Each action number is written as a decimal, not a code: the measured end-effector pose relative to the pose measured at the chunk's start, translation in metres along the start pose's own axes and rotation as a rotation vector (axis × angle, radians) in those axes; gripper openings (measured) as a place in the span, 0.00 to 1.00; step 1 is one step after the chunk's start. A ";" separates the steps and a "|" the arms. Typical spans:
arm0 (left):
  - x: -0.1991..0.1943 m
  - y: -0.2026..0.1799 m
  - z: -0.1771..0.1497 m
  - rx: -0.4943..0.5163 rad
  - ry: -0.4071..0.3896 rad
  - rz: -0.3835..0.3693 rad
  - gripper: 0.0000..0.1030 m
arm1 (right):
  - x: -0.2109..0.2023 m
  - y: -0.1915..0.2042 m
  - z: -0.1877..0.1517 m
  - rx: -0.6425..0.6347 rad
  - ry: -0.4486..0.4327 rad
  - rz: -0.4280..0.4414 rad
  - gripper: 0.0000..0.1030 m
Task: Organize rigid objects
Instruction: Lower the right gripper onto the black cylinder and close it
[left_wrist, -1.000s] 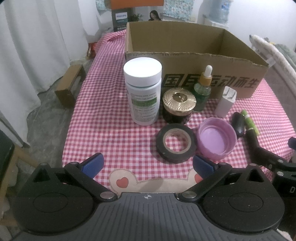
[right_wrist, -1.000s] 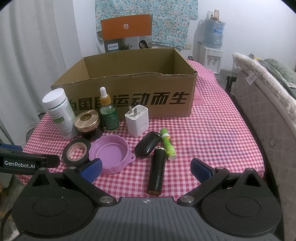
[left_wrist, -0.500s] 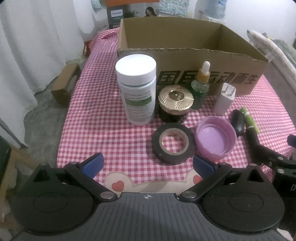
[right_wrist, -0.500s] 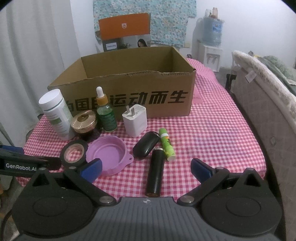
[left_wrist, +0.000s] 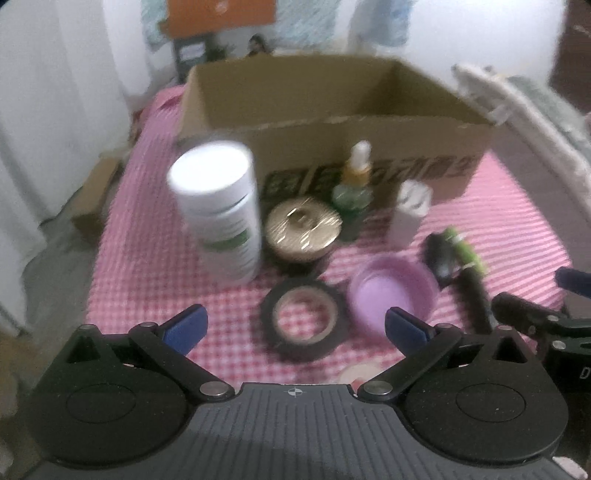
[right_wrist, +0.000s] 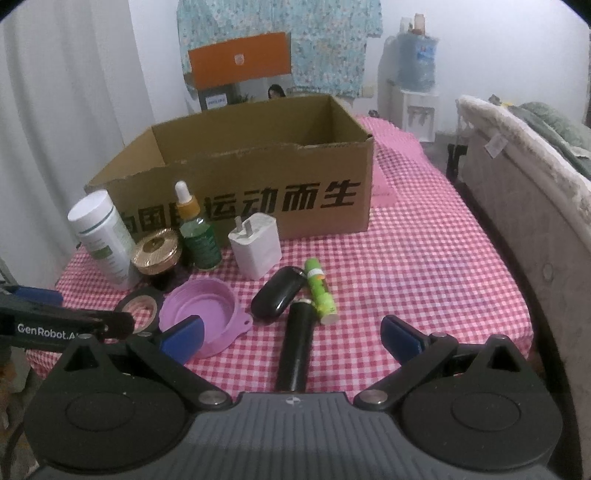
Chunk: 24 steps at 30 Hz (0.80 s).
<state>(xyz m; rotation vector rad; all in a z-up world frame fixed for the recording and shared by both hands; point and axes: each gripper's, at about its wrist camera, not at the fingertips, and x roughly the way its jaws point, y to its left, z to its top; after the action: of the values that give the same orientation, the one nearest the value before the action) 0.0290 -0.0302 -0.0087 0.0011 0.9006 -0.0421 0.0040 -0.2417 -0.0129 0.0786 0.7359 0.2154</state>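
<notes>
Your left gripper (left_wrist: 293, 326) jaws are spread wide over the black tape roll (left_wrist: 303, 318); your right gripper (right_wrist: 291, 338) gapes too, above the black tube (right_wrist: 297, 347).

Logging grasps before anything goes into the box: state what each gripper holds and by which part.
Nothing is held. The left gripper and right gripper are both open above the table, jaws spread with no object between them.

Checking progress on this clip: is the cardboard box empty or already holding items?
Looks empty: the cardboard box shows only bare inner walls in the right wrist view; its floor is hidden.
</notes>
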 end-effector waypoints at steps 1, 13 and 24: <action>-0.001 -0.001 0.001 0.003 -0.023 -0.031 1.00 | -0.002 -0.003 0.000 0.002 -0.011 0.004 1.00; 0.001 -0.042 0.007 0.147 -0.109 -0.382 0.98 | -0.015 -0.069 -0.003 0.186 -0.005 0.143 0.97; 0.026 -0.077 0.005 0.263 0.028 -0.505 0.60 | 0.005 -0.089 0.005 0.280 0.104 0.301 0.69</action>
<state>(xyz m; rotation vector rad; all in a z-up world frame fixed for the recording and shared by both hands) 0.0465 -0.1080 -0.0245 0.0191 0.8996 -0.6311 0.0261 -0.3273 -0.0253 0.4487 0.8531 0.4045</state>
